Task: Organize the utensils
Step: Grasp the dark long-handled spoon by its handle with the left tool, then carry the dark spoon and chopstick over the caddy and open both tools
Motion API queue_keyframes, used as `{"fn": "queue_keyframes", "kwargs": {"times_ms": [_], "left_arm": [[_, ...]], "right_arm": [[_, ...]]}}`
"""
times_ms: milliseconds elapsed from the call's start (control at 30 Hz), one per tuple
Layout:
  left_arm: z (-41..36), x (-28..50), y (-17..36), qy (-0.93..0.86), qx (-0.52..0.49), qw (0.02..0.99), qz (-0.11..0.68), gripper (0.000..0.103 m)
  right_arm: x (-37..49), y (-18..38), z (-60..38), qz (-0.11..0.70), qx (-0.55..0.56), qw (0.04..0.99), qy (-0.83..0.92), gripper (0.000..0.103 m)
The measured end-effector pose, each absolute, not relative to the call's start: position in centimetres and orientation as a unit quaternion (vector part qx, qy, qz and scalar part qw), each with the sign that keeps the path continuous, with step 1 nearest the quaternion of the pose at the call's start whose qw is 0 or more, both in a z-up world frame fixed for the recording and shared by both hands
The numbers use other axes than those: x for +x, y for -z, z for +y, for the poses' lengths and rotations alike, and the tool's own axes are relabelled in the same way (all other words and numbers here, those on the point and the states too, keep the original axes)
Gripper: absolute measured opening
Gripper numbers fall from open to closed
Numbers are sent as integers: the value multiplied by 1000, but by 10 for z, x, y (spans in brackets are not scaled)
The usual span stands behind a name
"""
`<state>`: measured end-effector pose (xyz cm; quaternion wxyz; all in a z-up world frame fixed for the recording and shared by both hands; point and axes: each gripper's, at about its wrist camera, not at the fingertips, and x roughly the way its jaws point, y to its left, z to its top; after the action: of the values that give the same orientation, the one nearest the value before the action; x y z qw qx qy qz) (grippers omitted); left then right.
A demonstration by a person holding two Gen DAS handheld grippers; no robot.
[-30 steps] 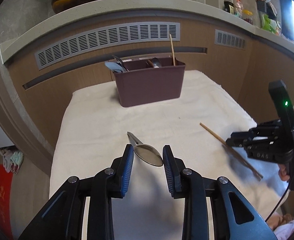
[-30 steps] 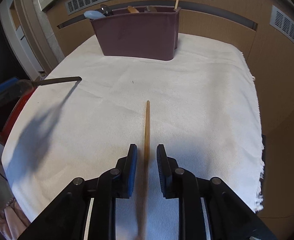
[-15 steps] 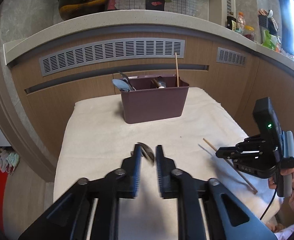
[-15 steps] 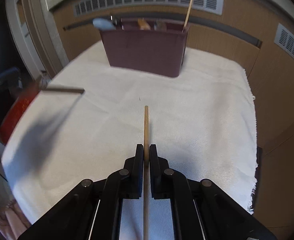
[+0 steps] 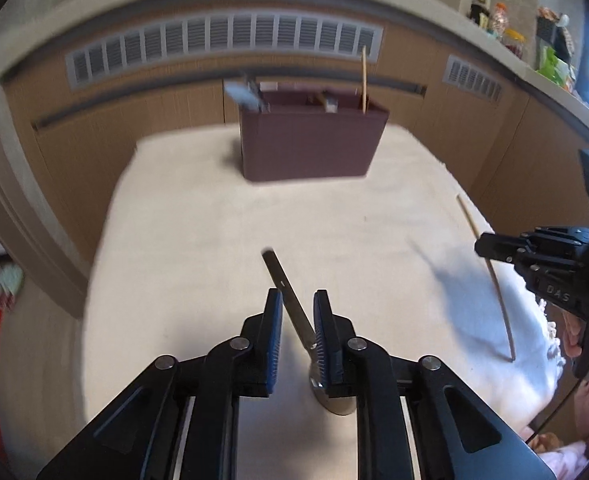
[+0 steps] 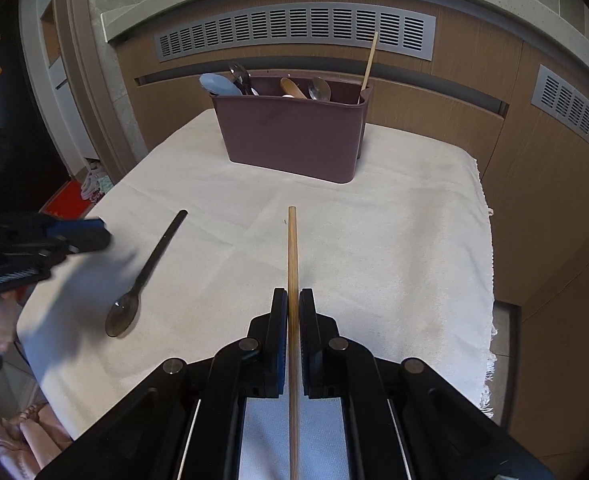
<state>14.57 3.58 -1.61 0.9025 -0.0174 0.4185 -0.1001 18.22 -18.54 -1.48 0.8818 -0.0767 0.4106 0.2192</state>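
A maroon utensil caddy [image 6: 294, 136] stands at the far side of the white cloth and holds spoons and one chopstick; it also shows in the left wrist view [image 5: 310, 140]. My right gripper [image 6: 293, 312] is shut on a wooden chopstick [image 6: 292, 248] and holds it above the cloth, tip toward the caddy. A metal spoon [image 6: 142, 280] lies on the cloth at the left, bowl toward me. In the left wrist view the spoon [image 5: 290, 304] lies between the fingers of my left gripper [image 5: 297, 320], whose jaws stand apart around it.
The white cloth [image 6: 394, 240] covers a small table with edges at left, right and front. A wooden counter front with grey vents [image 6: 294, 28] rises just behind the caddy. A red object [image 6: 66, 204] sits on the floor at the left.
My right gripper has lifted the chopstick off the cloth. My left gripper's jaws have opened and the spoon lies flat on the cloth, handle toward the caddy.
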Motion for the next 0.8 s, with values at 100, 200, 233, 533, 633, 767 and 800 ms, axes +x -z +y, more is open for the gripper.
{"fn": "queue_keyframes", "kwargs": {"times_ms": [100, 200, 233, 533, 633, 767, 800], "left_arm": [[32, 170, 38, 90, -40, 879, 466, 27], [21, 201, 50, 79, -20, 857, 509, 27], [16, 215, 55, 70, 2, 847, 527, 27], [-17, 236, 69, 76, 86, 842, 527, 12], [-18, 213, 52, 98, 51, 875, 471, 12], [-3, 185, 10, 105, -20, 921, 375, 12], [1, 184, 2, 104, -27, 928, 357, 12]], "right_arm": [[181, 13, -185, 409, -75, 882, -222, 5], [181, 12, -186, 408, -73, 882, -224, 5], [180, 12, -186, 408, -71, 882, -225, 5], [182, 10, -189, 395, -42, 889, -228, 5], [181, 0, -192, 380, -26, 896, -228, 5], [180, -22, -192, 356, -7, 904, -237, 5], [181, -31, -192, 347, -2, 907, -240, 5]]}}
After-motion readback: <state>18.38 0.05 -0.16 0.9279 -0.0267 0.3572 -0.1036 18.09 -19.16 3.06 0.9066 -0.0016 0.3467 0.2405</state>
